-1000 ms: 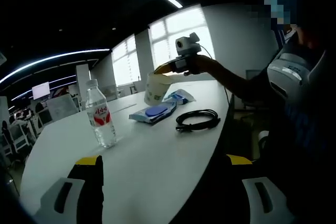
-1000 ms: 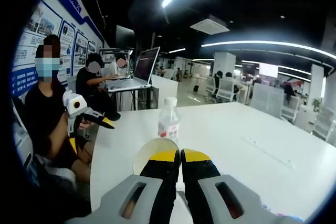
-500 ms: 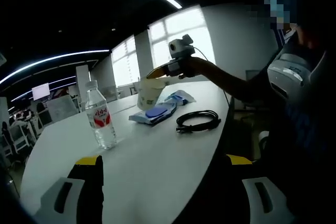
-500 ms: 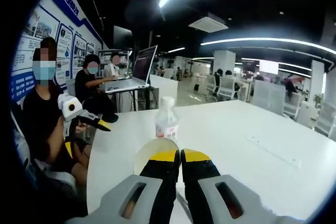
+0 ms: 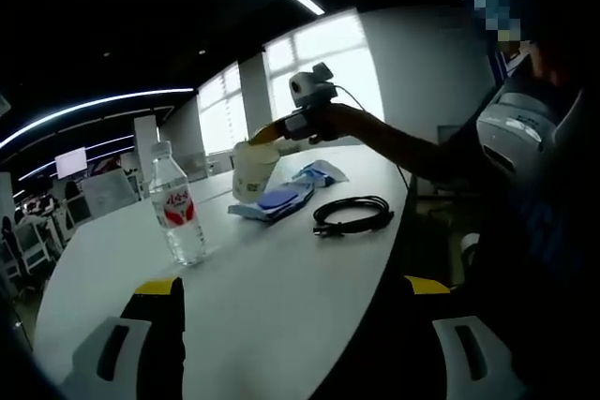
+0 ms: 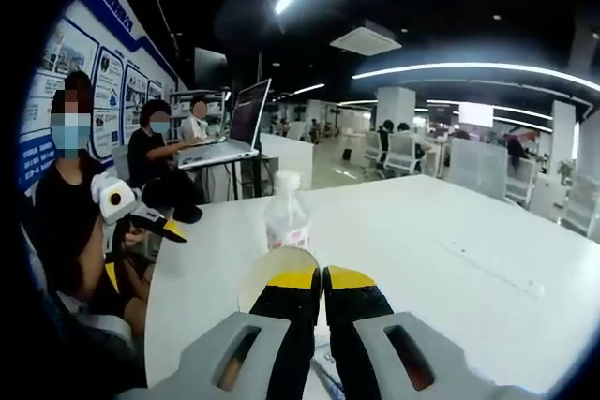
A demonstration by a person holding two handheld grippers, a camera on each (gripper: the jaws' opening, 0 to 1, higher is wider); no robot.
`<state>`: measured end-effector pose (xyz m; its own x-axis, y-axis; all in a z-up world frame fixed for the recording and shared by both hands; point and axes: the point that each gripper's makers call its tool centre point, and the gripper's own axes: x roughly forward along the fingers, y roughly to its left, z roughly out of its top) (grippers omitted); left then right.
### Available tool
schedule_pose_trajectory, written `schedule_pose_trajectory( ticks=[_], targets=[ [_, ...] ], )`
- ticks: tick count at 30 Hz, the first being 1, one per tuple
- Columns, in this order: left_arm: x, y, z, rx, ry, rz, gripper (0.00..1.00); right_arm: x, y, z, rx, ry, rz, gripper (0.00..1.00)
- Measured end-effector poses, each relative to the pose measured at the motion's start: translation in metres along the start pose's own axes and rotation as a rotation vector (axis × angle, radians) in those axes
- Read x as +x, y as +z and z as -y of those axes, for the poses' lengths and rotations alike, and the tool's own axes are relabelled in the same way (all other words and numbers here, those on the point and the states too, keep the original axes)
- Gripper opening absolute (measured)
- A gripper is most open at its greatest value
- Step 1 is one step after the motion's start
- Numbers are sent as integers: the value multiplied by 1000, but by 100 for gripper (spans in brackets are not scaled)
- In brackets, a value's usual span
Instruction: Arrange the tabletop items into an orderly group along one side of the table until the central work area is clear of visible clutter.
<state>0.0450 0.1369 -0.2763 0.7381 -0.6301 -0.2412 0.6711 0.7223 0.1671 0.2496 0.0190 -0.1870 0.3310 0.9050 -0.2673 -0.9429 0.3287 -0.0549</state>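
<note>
While the left gripper (image 5: pixel 281 297) waits low at the near edge of the white table (image 5: pixel 272 297) with its yellow-tipped jaws spread wide and nothing between them, the items lie ahead of it. Farthest left, just beyond its left jaw, a clear water bottle (image 5: pixel 175 203) with a red label stands upright. Further ahead and to the right, a pale paper cup (image 5: pixel 251 170) hangs above the tabletop, pinched at its rim by the right gripper (image 5: pixel 265 134), which reaches in from the right on the person's outstretched arm (image 5: pixel 403 147). Just below and right of the cup lie blue-and-white packets (image 5: pixel 286 194), flat on the table. Right again, a coiled black cable (image 5: pixel 352 214) rests near the table edge, apart from the packets.

Seen from the right gripper view, the right gripper's (image 6: pixel 321 278) jaws are pressed together on the cup's rim (image 6: pixel 272 267), with the cup's open mouth just to their left. Beyond the cup stands the bottle (image 6: pixel 286 220). Far off to the left, the left gripper (image 6: pixel 150 222) shows, held beside the table edge.
</note>
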Motion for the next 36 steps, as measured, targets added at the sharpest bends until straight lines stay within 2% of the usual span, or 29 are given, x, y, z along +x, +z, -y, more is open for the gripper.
schedule_pose_trajectory(
  ticks=[12, 24, 36],
  targets=[
    [1, -1, 2, -3, -4, -2, 94, 27, -18, 3, 33, 5, -38, 0],
    [1, 1, 2, -7, 3, 11, 94, 36, -22, 4, 57, 4, -41, 0],
    [3, -1, 8, -9, -7, 14, 94, 53, -39, 5, 94, -10, -58, 0]
  ],
)
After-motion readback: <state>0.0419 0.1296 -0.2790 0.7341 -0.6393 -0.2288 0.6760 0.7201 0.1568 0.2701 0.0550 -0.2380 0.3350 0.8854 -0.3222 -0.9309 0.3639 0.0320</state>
